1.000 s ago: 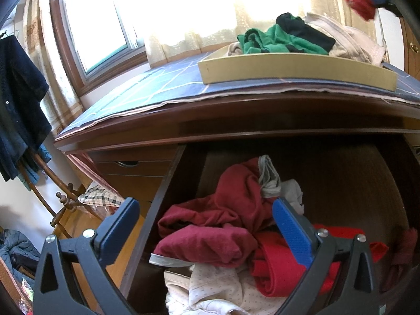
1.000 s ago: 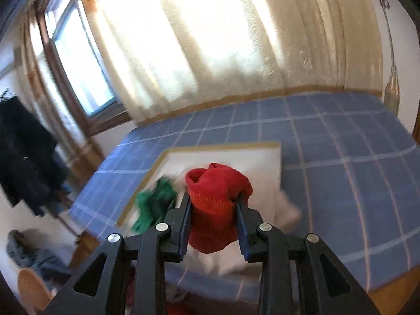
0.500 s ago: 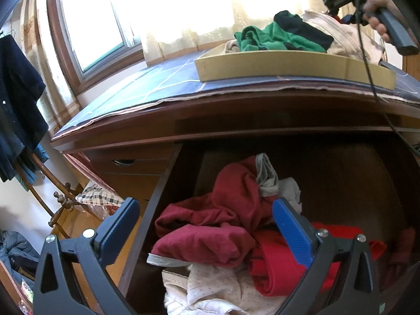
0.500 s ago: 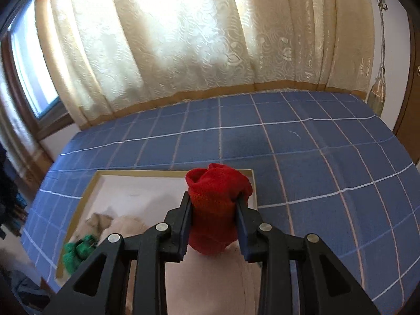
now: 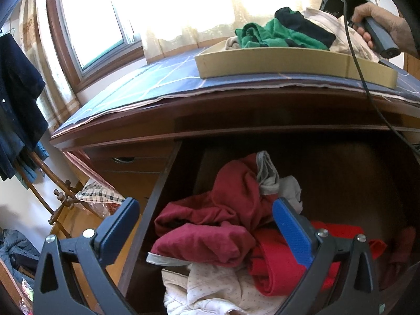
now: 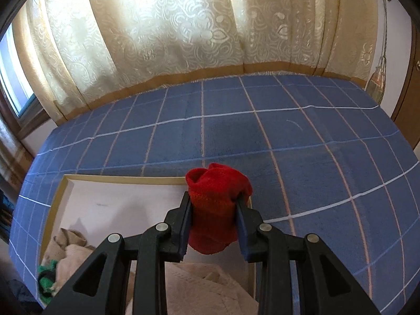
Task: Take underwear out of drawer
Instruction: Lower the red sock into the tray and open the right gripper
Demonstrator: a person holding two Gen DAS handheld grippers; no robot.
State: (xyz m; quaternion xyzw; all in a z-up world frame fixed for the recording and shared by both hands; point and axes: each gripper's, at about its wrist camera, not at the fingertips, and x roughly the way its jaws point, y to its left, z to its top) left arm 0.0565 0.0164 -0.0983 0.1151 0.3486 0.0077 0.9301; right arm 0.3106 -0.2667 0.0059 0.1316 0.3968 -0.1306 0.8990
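Over the shallow cardboard tray (image 6: 56,202) on the blue checked counter (image 6: 288,136), the right gripper (image 6: 214,232) has its fingers pinched on a bunched red piece of underwear (image 6: 215,204), carried high so it can drop beside the beige and green clothes (image 5: 278,32) already collected. Below, the left gripper (image 5: 204,229) hangs wide open and empty above the open drawer (image 5: 160,197), ready for the heap of red underwear (image 5: 225,218) left inside.

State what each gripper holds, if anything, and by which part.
The right gripper holds a red piece of underwear, jaws pinching its bunched middle. The left gripper holds nothing, jaws open above the drawer.
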